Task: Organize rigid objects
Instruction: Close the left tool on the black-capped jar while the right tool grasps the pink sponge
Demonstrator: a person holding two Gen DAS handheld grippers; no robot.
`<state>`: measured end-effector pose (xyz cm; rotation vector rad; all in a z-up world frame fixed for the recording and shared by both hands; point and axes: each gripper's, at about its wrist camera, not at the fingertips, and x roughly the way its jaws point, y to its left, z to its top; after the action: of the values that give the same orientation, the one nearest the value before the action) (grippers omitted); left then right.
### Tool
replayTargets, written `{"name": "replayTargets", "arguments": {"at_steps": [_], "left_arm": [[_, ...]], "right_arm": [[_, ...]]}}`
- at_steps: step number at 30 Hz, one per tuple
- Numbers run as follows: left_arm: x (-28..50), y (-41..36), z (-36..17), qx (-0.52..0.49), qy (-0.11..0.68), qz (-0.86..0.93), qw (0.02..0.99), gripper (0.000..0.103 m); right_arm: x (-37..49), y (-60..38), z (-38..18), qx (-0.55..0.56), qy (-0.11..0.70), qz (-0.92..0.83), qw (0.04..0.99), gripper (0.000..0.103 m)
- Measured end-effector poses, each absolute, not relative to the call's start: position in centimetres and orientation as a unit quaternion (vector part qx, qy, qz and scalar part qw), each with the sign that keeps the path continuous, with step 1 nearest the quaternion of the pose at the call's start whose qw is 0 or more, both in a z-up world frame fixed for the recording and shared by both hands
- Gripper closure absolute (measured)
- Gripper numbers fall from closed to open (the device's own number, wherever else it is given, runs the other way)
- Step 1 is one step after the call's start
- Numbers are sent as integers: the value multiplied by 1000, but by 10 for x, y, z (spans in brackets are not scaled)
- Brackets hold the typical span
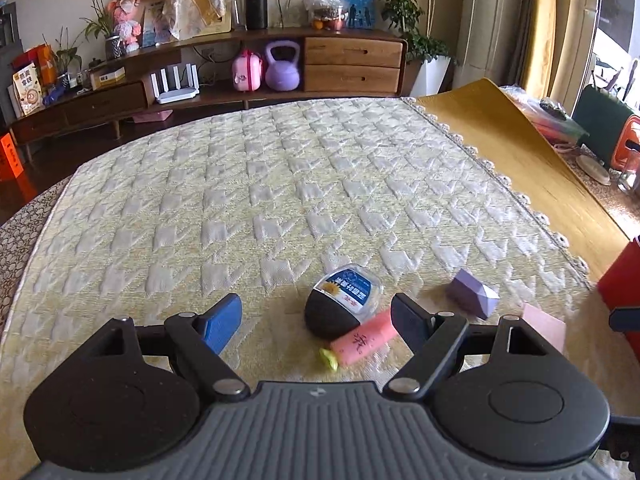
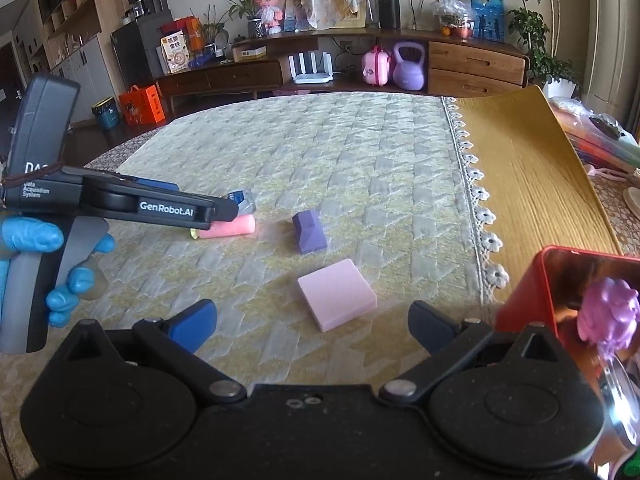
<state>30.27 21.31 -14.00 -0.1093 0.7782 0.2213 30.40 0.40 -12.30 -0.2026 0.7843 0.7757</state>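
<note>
Red tin (image 2: 532,292) holding purple figurine (image 2: 608,316), left gripper (image 1: 316,320) spread, right gripper (image 2: 312,320) spread, both empty

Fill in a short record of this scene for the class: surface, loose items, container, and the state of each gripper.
surface: quilted cloth
loose items: bottle, pink tube, purple block, pink slab
container: red box at the right, purple toy inside
left gripper: open, empty, bottle and pink tube just ahead
right gripper: open, empty, pink slab just ahead
</note>
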Motion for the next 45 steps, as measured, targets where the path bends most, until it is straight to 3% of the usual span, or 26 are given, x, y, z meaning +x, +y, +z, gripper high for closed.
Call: {"name": "replayTargets", "arguments": {"at_steps": [12, 19, 27, 33, 45], "left_arm": [[312, 215, -155, -25, 385, 90, 918, 21], [313, 207, -156, 2, 375, 89, 923, 22], [312, 204, -157, -2, 366, 71, 928, 44], [314, 199, -155, -4, 367, 63, 928, 60], [310, 197, -149, -9, 379, 83, 922, 60]], "right_arm": [[319, 13, -134, -114, 375, 368, 843, 8], [324, 18, -143, -127, 376, 364, 843, 25], [329, 20, -148, -138, 365, 360, 847, 38], [324, 18, -149, -146, 353, 360, 851, 57], [309, 11, -133, -117, 350, 354, 859, 59]]}}
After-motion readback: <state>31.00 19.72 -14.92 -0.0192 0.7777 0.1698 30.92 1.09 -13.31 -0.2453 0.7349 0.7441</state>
